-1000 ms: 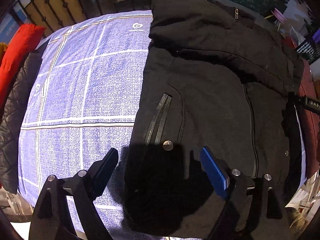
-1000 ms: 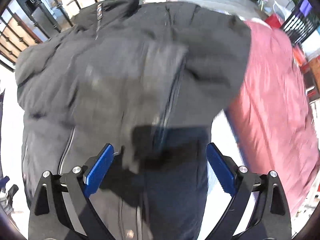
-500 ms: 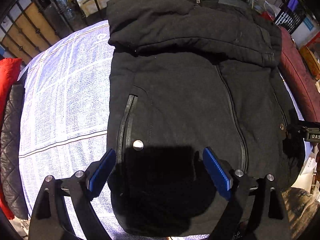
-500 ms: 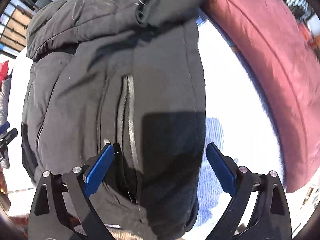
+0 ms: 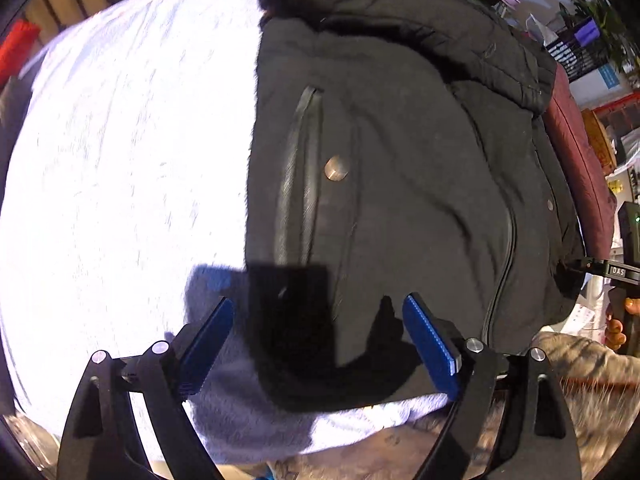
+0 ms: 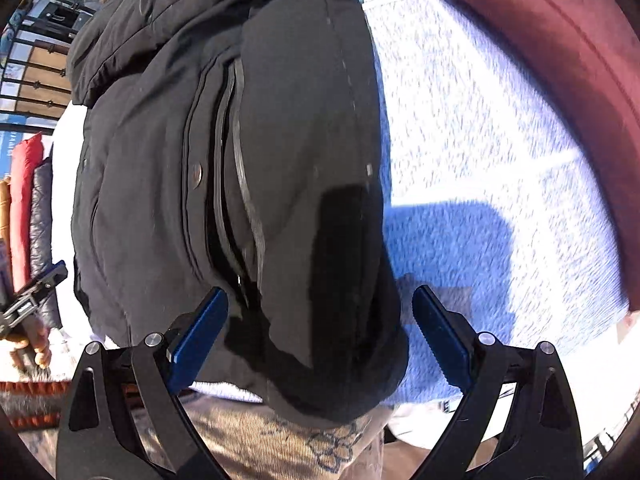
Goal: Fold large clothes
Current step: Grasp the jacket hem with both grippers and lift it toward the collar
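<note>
A black padded jacket (image 5: pixel 400 160) lies front up on a blue-and-white checked sheet (image 5: pixel 120 160), with its hood at the far end and its hem at the near edge. My left gripper (image 5: pixel 318 302) hovers over the hem's left corner. Its jaws stand wide and are closing slightly, and the blue pads press on nothing. My right gripper (image 6: pixel 319 293) is open over the hem's right corner of the jacket (image 6: pixel 160 200), beside the pocket zip (image 6: pixel 232 184). Each gripper shows at the edge of the other's view.
A maroon garment (image 6: pixel 560 40) lies along the right side of the sheet (image 6: pixel 480 140). Red and dark quilted clothes (image 6: pixel 24 200) are stacked at the left, near a black railing (image 6: pixel 36 64). A patterned rug (image 6: pixel 280 432) lies below the near edge.
Both grippers have moved down toward the near hem. The left one now frames the left corner and the right one has swung from the chest to the right corner. Both stay open.
</note>
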### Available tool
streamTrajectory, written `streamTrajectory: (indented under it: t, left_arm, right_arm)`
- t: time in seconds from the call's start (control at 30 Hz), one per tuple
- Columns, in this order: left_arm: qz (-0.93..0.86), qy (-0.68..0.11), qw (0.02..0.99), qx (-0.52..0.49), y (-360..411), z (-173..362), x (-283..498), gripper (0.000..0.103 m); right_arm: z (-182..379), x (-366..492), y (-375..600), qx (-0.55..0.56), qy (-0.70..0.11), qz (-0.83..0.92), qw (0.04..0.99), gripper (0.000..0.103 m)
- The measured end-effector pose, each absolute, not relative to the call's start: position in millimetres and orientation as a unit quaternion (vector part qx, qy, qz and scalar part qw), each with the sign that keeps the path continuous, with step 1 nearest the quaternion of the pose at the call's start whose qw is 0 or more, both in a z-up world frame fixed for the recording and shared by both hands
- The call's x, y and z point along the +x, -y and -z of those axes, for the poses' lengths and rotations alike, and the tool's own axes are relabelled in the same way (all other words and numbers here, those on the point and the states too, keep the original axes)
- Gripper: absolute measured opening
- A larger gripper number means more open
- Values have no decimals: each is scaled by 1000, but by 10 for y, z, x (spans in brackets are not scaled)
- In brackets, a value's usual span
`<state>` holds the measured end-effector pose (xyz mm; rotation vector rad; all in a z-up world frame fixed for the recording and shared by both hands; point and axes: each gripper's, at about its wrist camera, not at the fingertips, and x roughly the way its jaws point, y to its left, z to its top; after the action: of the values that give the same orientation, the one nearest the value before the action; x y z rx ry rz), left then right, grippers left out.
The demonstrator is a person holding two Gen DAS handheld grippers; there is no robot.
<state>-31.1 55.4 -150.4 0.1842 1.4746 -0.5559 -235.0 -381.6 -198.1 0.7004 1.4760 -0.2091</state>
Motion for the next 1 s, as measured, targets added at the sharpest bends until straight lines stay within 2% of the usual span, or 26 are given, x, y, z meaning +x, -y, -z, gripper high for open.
streamTrajectory:
  t: [0.17, 0.23, 0.33, 0.5, 0.67, 0.77, 0.83, 1.0]
  left_arm:
    - [250, -684, 684, 42, -807, 1654, -388, 83]
    - [253, -695, 672, 31, -841, 1739, -412, 78]
    - [261, -701, 664, 16, -852, 1799, -439, 71]
    - [263, -706, 657, 26, -773, 1899, -468, 67]
    - [270, -708, 651, 42, -736, 1895, -479, 55]
    - [270, -710, 649, 48, -741, 1851, -486, 42]
    - [274, -709, 648, 54, -688, 1809, -489, 32]
    - [295, -690, 658, 58, -574, 1530, -492, 20]
  right_arm:
    - [1983, -2611, 3715, 323, -669, 82, 665, 92]
    - [1966, -2614, 3760, 316, -677, 76, 660, 92]
    - [2004, -2577, 3639, 296, -688, 67, 659, 87]
    - [2025, -2535, 3523, 281, -690, 68, 663, 81]
    - [2005, -2471, 3454, 289, -687, 52, 665, 54]
    - [1955, -2438, 3438, 296, -685, 42, 665, 40]
    - [1900, -2400, 3398, 289, -686, 37, 667, 36]
    - [1713, -2357, 3409, 289, -675, 28, 678, 31]
